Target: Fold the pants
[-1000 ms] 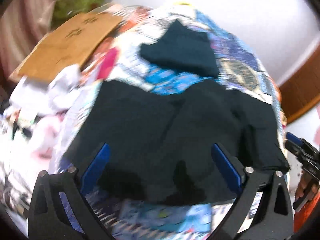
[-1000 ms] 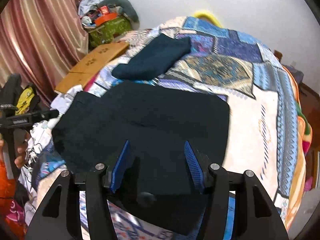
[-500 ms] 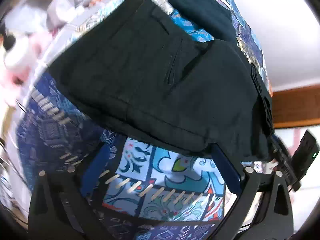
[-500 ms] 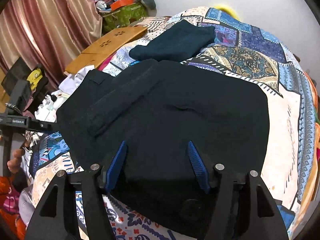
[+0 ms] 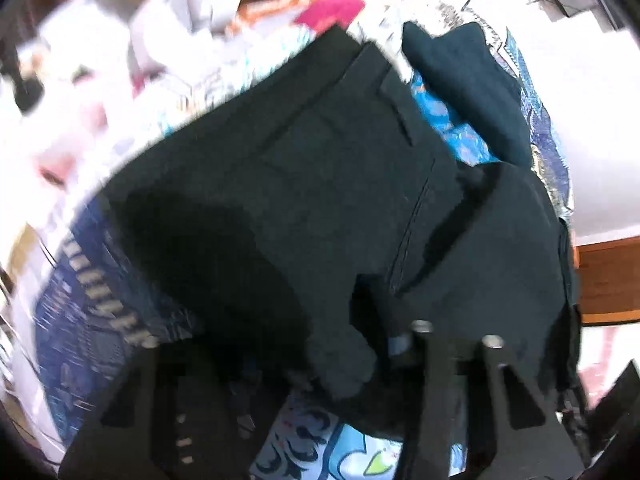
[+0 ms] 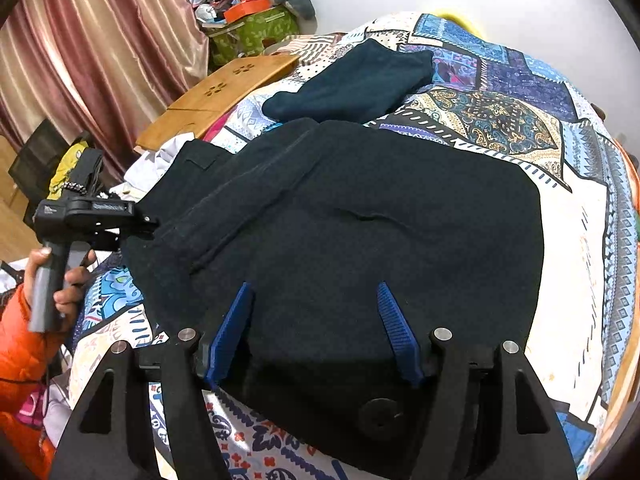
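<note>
Black pants (image 6: 380, 216) lie spread on a patchwork quilt (image 6: 500, 120), waistband toward the left edge of the bed. My left gripper (image 5: 332, 352) is at the pants' (image 5: 300, 184) near hem; its jaws are closing, and a bunch of the fabric is gathered between them, hiding the pads. The right wrist view shows that gripper (image 6: 140, 222) at the pants' left edge, held by a hand (image 6: 60, 276). My right gripper (image 6: 314, 292) hovers over the near part of the pants; its jaws are opening, and the blue pads (image 6: 232, 332) grip nothing.
A folded dark teal garment (image 6: 352, 84) lies further back on the quilt. A wooden lap table (image 6: 224, 92) leans at the bed's left side, with a green box (image 6: 256, 32) of clutter and a striped curtain (image 6: 100, 40) behind. White cloths (image 5: 188, 4) are heaped beside the bed.
My left gripper came down to the pants' near edge, rolled, and its jaws drew in on the fabric. My right gripper sank closer to the pants and its jaws spread a little.
</note>
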The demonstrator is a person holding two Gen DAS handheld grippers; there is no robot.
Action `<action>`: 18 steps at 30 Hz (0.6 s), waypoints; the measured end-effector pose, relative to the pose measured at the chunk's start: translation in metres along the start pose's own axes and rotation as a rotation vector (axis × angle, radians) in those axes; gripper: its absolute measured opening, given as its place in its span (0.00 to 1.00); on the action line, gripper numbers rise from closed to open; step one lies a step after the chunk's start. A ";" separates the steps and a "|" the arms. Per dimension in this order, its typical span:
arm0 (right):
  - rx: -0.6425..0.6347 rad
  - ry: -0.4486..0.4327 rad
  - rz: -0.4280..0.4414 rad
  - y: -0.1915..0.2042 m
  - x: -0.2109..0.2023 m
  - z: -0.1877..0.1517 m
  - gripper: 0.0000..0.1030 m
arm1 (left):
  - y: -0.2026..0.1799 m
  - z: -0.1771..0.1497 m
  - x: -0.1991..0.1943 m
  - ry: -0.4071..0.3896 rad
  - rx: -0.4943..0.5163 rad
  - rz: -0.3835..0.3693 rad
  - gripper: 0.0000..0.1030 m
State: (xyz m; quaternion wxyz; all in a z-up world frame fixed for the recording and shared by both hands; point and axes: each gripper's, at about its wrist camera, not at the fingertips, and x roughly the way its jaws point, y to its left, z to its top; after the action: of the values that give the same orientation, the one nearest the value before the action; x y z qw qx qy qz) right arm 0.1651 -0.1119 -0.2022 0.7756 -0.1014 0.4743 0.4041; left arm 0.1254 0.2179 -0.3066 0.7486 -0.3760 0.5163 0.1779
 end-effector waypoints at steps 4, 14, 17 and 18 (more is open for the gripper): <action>0.007 -0.002 0.006 -0.001 -0.001 0.000 0.61 | -0.033 -0.004 -0.031 -0.181 0.160 0.109 0.20; 0.039 -0.011 0.021 -0.004 -0.003 -0.002 0.61 | -0.142 0.006 -0.145 -0.480 0.511 0.028 0.12; 0.037 -0.010 0.018 -0.003 -0.002 -0.003 0.62 | -0.181 0.005 -0.175 -0.532 0.577 -0.060 0.12; 0.039 -0.009 0.022 -0.004 -0.002 -0.002 0.62 | -0.195 0.001 -0.183 -0.550 0.605 -0.086 0.12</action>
State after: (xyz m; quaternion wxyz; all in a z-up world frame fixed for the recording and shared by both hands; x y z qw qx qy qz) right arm 0.1662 -0.1171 -0.2028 0.7750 -0.0792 0.4798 0.4036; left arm 0.1801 0.1136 -0.0663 0.9423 -0.0984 0.3098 0.0803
